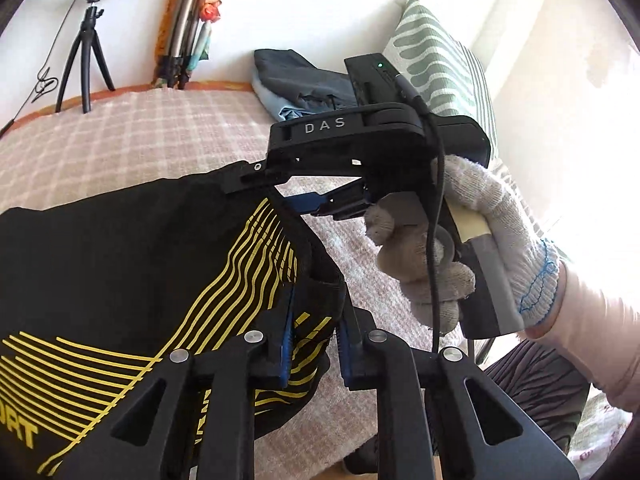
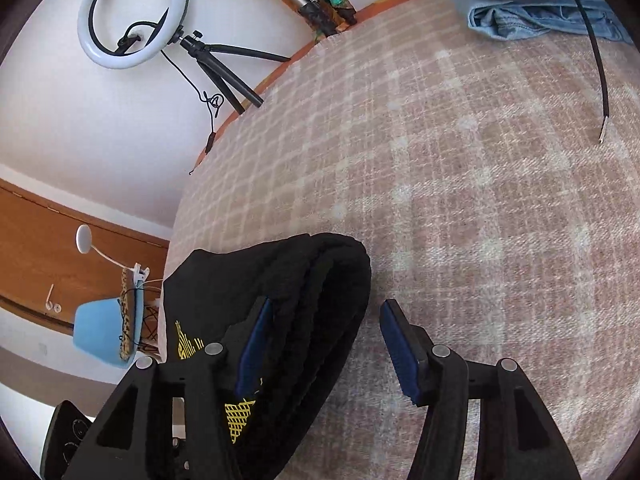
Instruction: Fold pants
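left gripper (image 1: 314, 344): fingers astride black pants (image 1: 140, 280) | right gripper (image 1: 276, 192): apparently gripping fabric edge

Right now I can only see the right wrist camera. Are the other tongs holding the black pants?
Observer: Yes. The left tongs look pinched on the pants, near the waistband.
Operator: Who is holding my tongs?
Observer: A gloved hand, in a white knit glove, grips the handle of the right tongs.
Operator: What's behind that hand?
Observer: A green-and-white patterned pillow, standing against the wall.
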Demonstrator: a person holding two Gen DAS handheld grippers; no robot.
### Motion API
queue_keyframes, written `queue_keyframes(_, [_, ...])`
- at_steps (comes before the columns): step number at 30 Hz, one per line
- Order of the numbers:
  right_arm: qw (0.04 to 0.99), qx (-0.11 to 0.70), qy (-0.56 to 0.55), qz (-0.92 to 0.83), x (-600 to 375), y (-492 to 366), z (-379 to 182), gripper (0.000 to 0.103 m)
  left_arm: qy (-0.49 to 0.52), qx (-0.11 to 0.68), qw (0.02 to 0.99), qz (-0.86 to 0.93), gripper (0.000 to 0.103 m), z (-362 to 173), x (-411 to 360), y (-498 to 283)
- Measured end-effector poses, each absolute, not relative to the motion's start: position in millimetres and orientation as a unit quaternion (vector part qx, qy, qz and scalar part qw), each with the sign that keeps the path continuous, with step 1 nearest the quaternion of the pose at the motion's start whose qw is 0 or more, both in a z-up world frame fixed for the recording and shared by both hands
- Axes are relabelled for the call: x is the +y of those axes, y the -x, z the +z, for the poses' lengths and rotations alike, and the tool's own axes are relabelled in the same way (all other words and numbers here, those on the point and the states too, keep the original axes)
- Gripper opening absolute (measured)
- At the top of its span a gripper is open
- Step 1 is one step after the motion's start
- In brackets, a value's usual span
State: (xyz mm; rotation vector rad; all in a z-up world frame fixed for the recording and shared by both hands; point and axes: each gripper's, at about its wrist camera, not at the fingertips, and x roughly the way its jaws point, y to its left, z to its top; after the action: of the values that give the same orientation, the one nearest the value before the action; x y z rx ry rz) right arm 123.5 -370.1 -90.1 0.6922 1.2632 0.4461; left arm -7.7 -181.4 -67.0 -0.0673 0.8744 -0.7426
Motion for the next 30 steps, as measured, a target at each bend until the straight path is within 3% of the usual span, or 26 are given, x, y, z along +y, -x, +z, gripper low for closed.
queue_keyframes(2, [0.717,0.575,-0.337,0.203,-367.9,-124.5,-96.4,0.058,0.036,0.414,0.838,-0.354,0.016,-68.2,-183.1,8.4])
queue_keyframes(3, [0.716,0.575,-0.341,0.202,-366.8,-125.0,-97.3,0.052,0.039,0.414,0.838,-0.354,0.016,-69.0,-183.7,9.9])
queue_keyframes(4, [0.718,0.574,-0.341,0.199,-365.9,-125.4,-97.2,0.039,0.040,0.414,0.838,-0.354,0.016,-69.9,-184.3,11.7])
queue_keyframes(7, [0.725,0.559,-0.355,0.191,-367.0,-124.7,-92.1,0.024,0.046,0.414,0.837,-0.354,0.016,-71.3,-184.3,15.6])
queue_keyframes(9, [0.741,0.545,-0.344,0.187,-364.3,-127.3,-78.9,0.020,0.054,0.413,0.838,-0.353,0.015,-69.8,-183.6,14.7])
queue_keyframes(19, [0.804,0.485,-0.276,0.204,-322.2,-124.0,4.4,0.017,0.077,0.361,0.858,-0.357,0.012,-24.5,-144.0,27.4])
queue_keyframes(30, [0.814,0.494,-0.180,0.246,-198.4,-135.2,55.6,0.016,0.135,0.323,0.889,-0.296,0.012,-3.4,-37.5,42.1])
